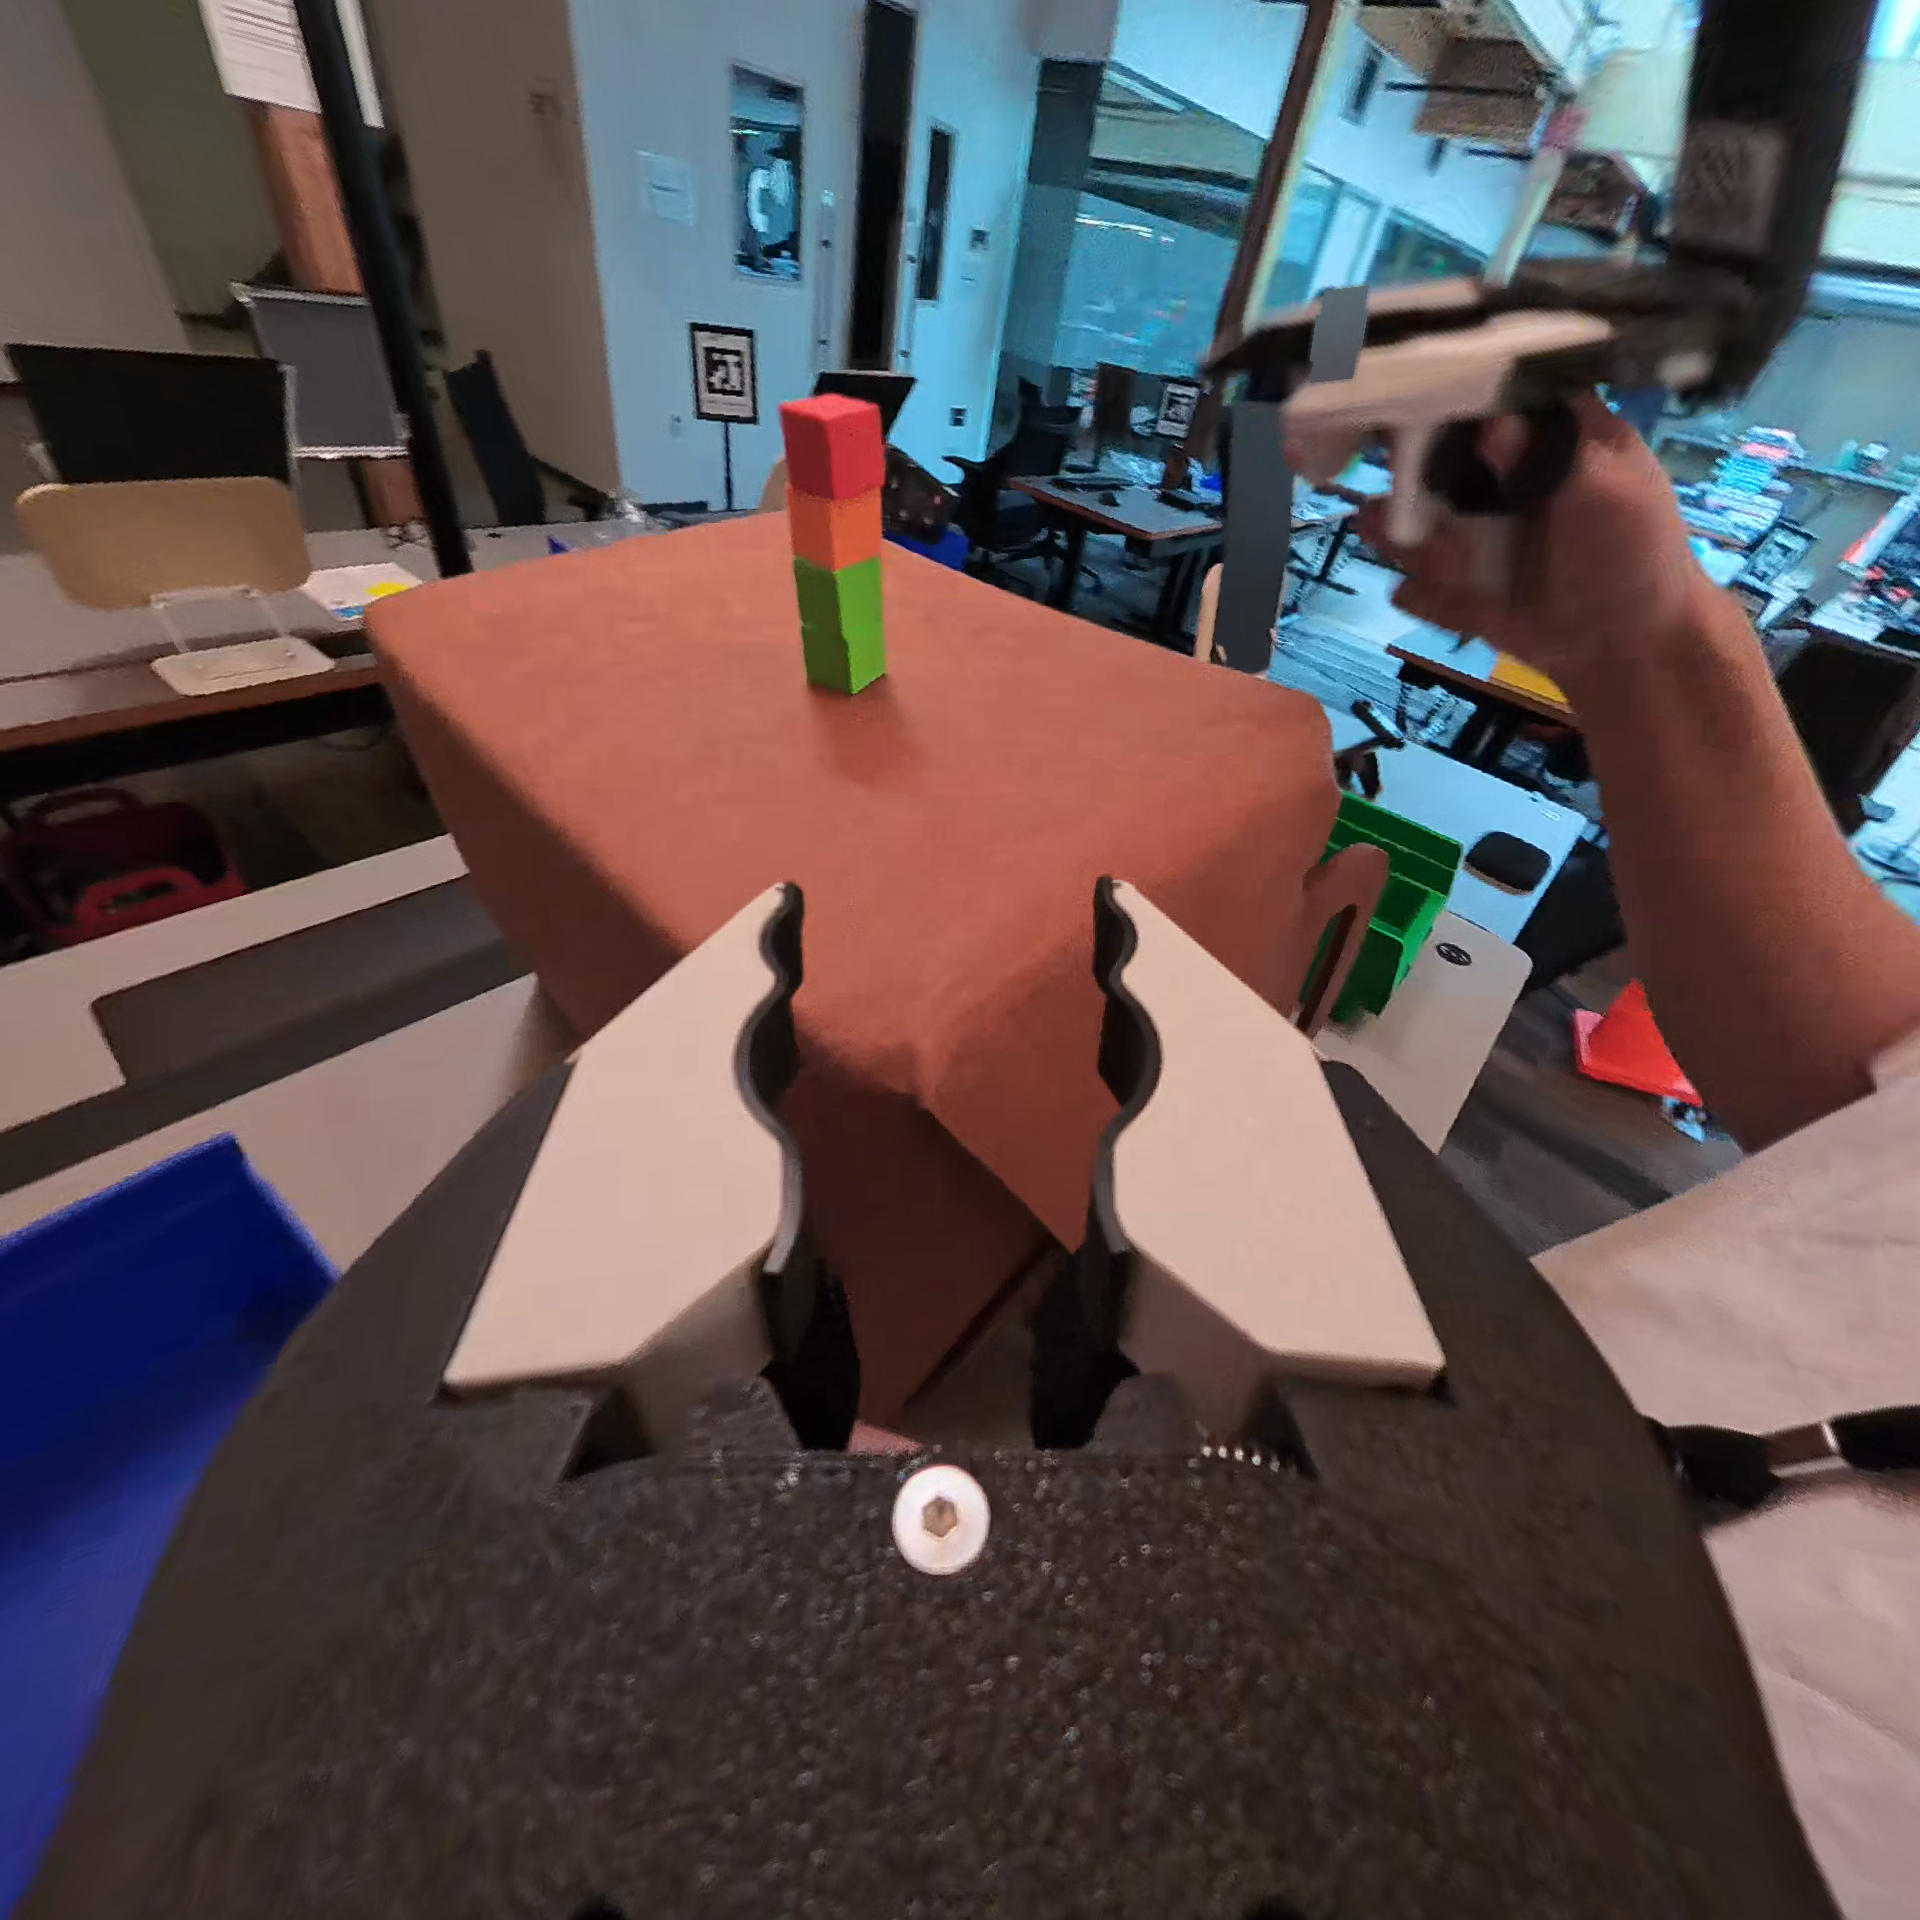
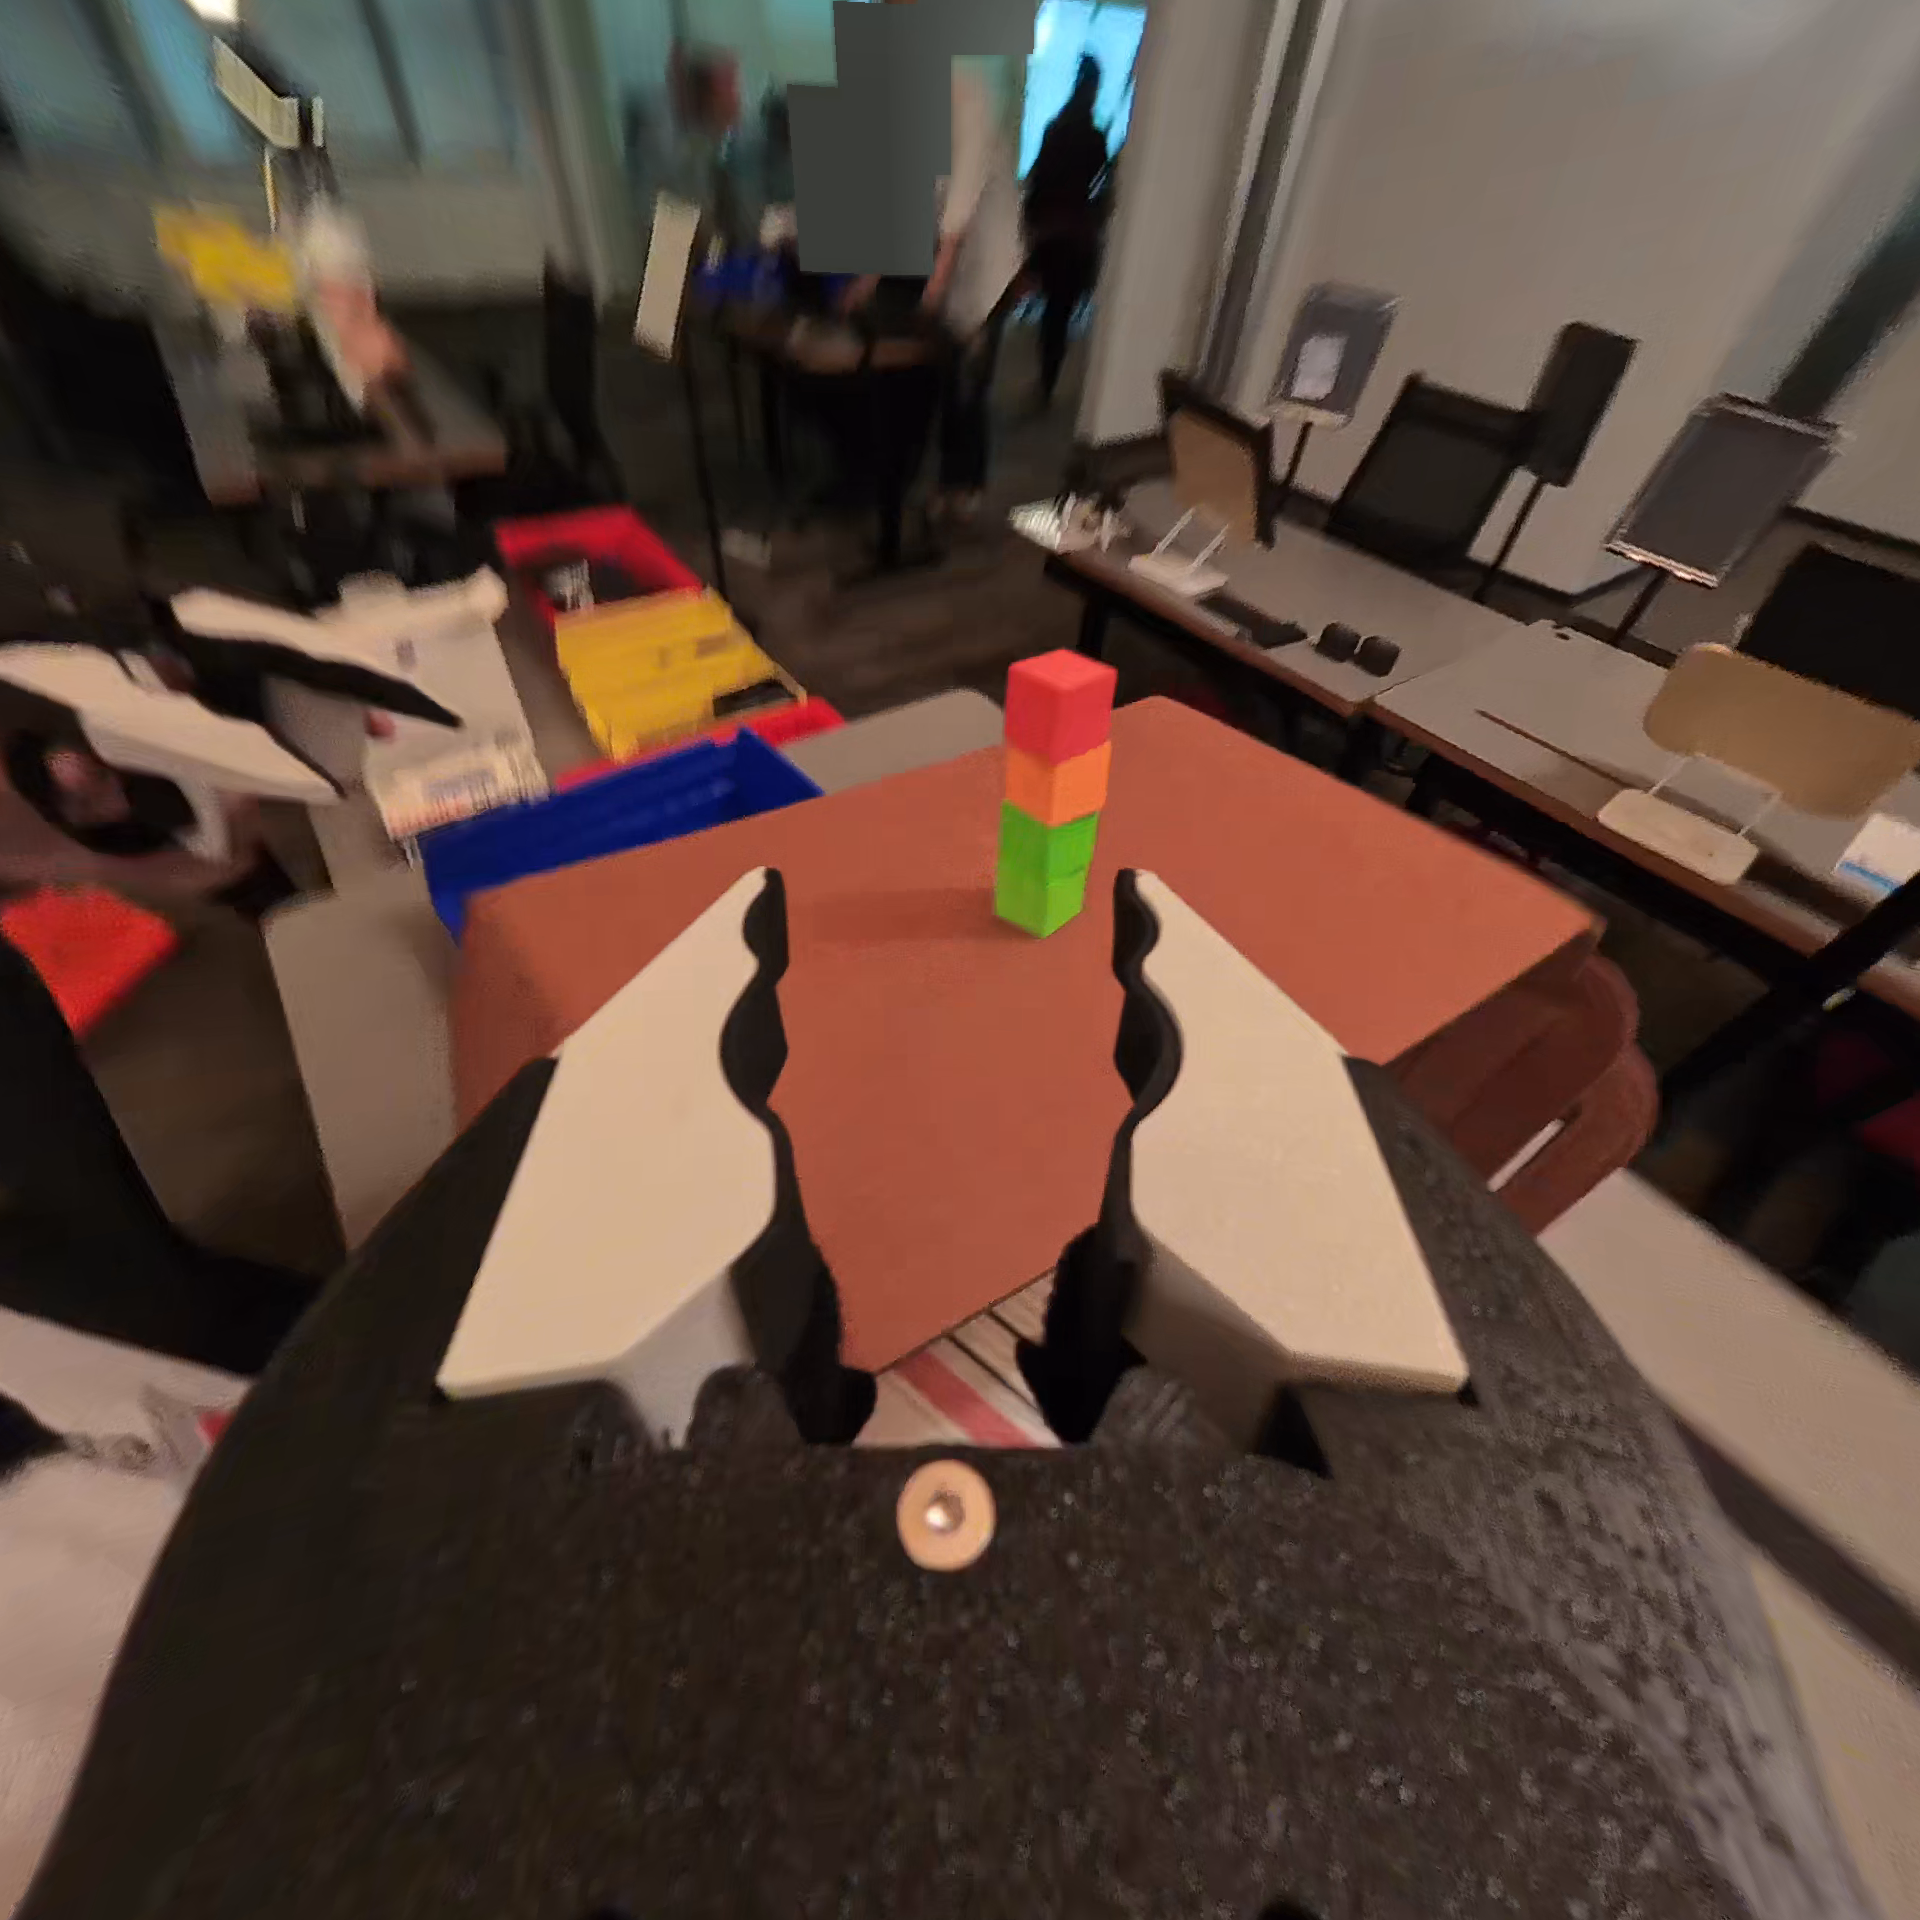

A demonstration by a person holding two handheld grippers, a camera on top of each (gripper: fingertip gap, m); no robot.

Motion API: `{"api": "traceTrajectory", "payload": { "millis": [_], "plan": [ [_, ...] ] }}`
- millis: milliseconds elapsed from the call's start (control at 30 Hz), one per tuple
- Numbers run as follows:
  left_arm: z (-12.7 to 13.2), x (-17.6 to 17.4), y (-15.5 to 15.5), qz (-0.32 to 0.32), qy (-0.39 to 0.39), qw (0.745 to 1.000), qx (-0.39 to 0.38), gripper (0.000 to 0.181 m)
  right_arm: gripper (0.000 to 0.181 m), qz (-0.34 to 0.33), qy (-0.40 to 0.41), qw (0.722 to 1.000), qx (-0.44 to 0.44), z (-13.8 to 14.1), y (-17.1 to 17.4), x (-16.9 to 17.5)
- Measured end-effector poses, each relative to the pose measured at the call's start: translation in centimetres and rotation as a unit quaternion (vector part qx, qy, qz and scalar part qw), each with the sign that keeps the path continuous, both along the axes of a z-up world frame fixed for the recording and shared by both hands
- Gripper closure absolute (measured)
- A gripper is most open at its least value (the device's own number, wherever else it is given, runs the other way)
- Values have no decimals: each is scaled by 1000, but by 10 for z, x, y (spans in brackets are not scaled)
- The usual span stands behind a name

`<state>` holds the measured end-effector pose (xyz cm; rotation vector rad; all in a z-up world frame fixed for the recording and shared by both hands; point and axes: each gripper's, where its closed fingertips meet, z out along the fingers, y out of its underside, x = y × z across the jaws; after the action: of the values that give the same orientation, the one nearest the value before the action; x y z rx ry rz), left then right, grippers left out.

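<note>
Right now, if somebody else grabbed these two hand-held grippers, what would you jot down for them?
Left gripper: fingers open, empty, held back from the near corner of the brown-covered table.
Right gripper: fingers open, empty, held above the table, apart from the stack.
Blocks: one upright tower on the table, red block on top, orange block under it, two green blocks at the bottom.
A blue bin sits beside the table.
Neither gripper touches the tower. No loose blocks in view.

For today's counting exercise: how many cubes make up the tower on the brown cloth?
4, all in one upright stack: red cube on top, orange cube beneath, then upper green cube, and lower green cube resting on the brown cloth. None appear hidden.
</note>
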<state>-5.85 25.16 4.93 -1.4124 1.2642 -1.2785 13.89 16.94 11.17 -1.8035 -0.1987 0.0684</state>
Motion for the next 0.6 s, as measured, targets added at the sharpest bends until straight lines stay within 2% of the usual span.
{"api": "traceTrajectory", "payload": {
  "millis": [100,167,267,433,533,600],
  "plan": [
    [-1,-4,1,27,0,1000,-10,108,120,-55,78,994,52,-21,-39,-21],
    [-2,-3,2,38,6,999,-7,99,119,-93,89,989,66,-32,-59,-25],
    [-2,1,4,46,12,999,3,98,124,-127,95,985,70,-44,-81,-23],
    [0,15,-3,1,13,1000,-3,99,124,-145,105,982,53,-64,-101,-22],
    [3,17,-25,-60,7,998,34,99,123,-176,83,977,85,-68,-103,-17],
    [2,18,-38,-88,6,995,54,99,123,-178,89,977,73,-77,-101,-22]
  ]
}}
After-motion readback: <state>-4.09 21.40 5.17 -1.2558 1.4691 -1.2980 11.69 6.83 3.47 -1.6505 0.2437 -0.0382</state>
